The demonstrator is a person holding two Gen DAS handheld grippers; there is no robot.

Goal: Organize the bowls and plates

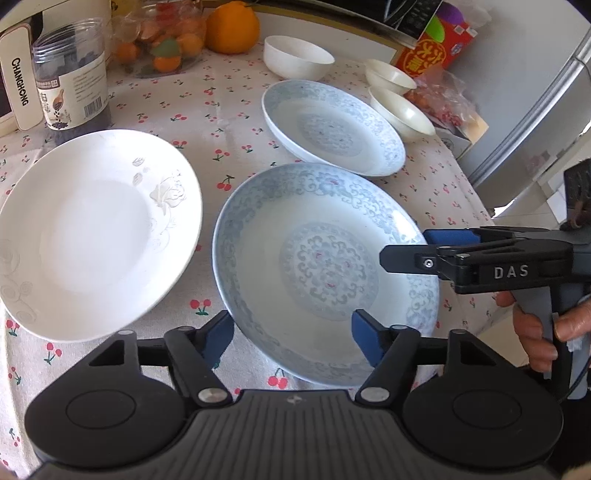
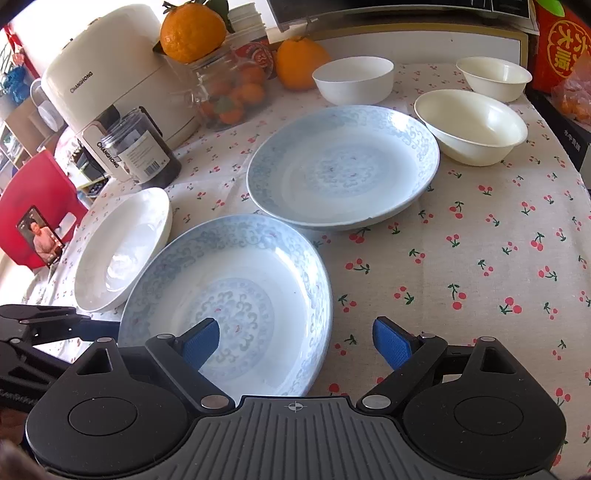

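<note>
Two blue-patterned plates lie on the cherry-print tablecloth: a near one [image 1: 325, 266] [image 2: 229, 295] and a far one [image 1: 332, 125] [image 2: 343, 166]. A white plate with a flower print [image 1: 92, 229] [image 2: 122, 251] lies to the left. Three white bowls stand at the back: one [image 1: 297, 55] [image 2: 352, 79], a second [image 1: 388, 75] [image 2: 493, 77] and a third [image 1: 402, 110] [image 2: 471, 125]. My left gripper [image 1: 291, 338] is open, its jaws astride the near plate's front rim. My right gripper [image 2: 295, 343] is open at that plate's right rim, and it also shows in the left wrist view [image 1: 436, 247].
At the back left stand a cream Changhong appliance [image 2: 110, 85], a dark jar [image 1: 72, 81] [image 2: 142, 147], a glass jar of small oranges [image 1: 166, 37] [image 2: 229, 92] and large oranges [image 1: 231, 27] [image 2: 301, 64]. A red box [image 1: 439, 44] and a snack bag [image 1: 447, 99] sit at the back right.
</note>
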